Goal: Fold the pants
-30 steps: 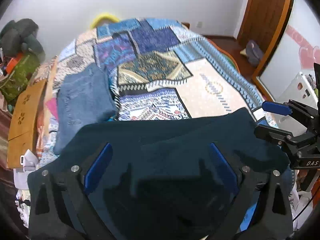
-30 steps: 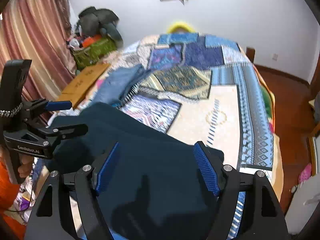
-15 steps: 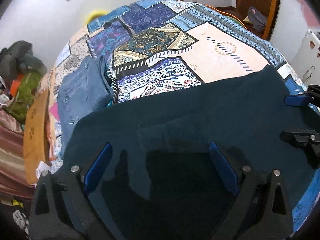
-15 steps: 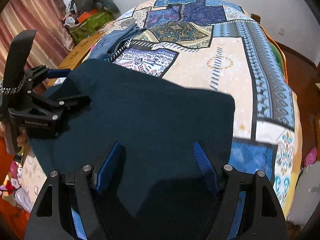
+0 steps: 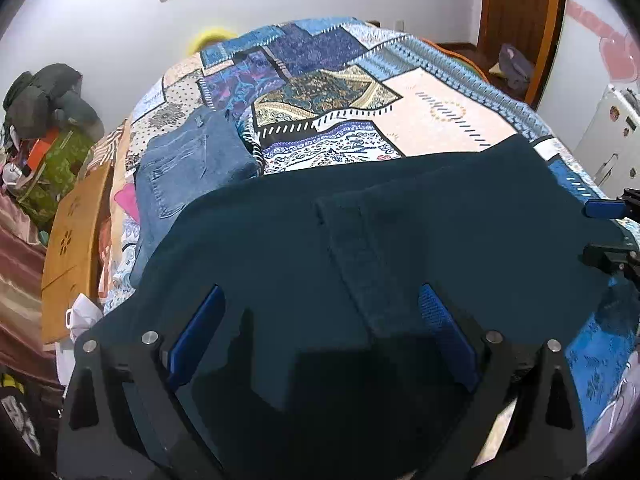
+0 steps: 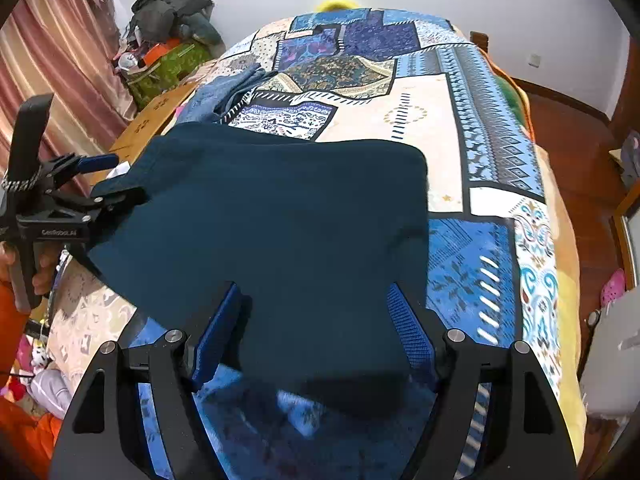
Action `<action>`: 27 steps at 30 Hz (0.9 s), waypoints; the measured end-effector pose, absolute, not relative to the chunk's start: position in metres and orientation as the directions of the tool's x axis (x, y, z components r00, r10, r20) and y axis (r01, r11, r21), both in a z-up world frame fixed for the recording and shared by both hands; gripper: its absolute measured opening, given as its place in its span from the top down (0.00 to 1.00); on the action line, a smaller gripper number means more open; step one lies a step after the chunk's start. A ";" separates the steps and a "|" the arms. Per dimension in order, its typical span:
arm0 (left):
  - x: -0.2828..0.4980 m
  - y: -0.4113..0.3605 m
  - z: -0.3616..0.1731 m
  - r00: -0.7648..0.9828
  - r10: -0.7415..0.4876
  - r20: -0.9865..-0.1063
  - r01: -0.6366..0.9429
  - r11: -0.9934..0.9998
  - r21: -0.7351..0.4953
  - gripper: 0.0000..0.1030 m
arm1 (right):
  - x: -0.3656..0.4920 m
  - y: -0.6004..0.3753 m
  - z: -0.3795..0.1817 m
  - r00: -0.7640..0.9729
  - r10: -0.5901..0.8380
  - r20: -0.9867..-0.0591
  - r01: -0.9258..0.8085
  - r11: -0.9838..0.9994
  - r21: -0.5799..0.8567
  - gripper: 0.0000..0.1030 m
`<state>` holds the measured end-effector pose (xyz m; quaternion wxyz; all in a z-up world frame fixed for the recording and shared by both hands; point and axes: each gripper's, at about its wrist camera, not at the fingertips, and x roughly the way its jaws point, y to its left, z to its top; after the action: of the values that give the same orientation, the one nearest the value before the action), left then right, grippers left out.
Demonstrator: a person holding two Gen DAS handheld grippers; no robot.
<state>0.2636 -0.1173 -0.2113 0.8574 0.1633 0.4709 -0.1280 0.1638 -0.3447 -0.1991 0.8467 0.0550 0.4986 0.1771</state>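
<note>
Dark teal pants (image 5: 400, 220) (image 6: 280, 208) lie folded and flat across the near part of the patchwork bed cover (image 5: 440, 116) (image 6: 424, 120). My left gripper (image 5: 320, 332) hovers over their near left part, open, its blue pads wide apart with cloth beneath them. In the right wrist view the left gripper (image 6: 108, 178) sits at the pants' left corner, jaws apart. My right gripper (image 6: 314, 332) is open over the pants' near right edge, pads either side of the cloth without pressing it. Its fingertips (image 5: 604, 208) show at the right border of the left wrist view.
Folded blue jeans (image 5: 188, 168) (image 6: 224, 96) lie on the bed beyond the pants, to the left. A wooden board (image 5: 72, 240) and piled bags (image 6: 168, 52) stand beside the bed's left side. A white appliance (image 5: 612, 132) is on the right. A hand (image 6: 40, 268) holds the left gripper.
Both grippers came down and closer over the pants, which went from bunched and raised to lying flat, spread farther up the bed. The jaws of both stayed equally wide.
</note>
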 end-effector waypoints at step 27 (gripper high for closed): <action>0.207 0.063 -0.132 0.729 0.086 -0.679 -0.110 0.994 0.007 0.04 | 0.186 -0.256 -0.129 0.602 0.410 -0.686 -0.363 0.905 0.222 0.29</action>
<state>0.2065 0.0625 -0.1316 0.9297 -0.0168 0.3641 0.0526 0.1858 -0.2556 -0.1294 0.8944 0.0300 0.3906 0.2159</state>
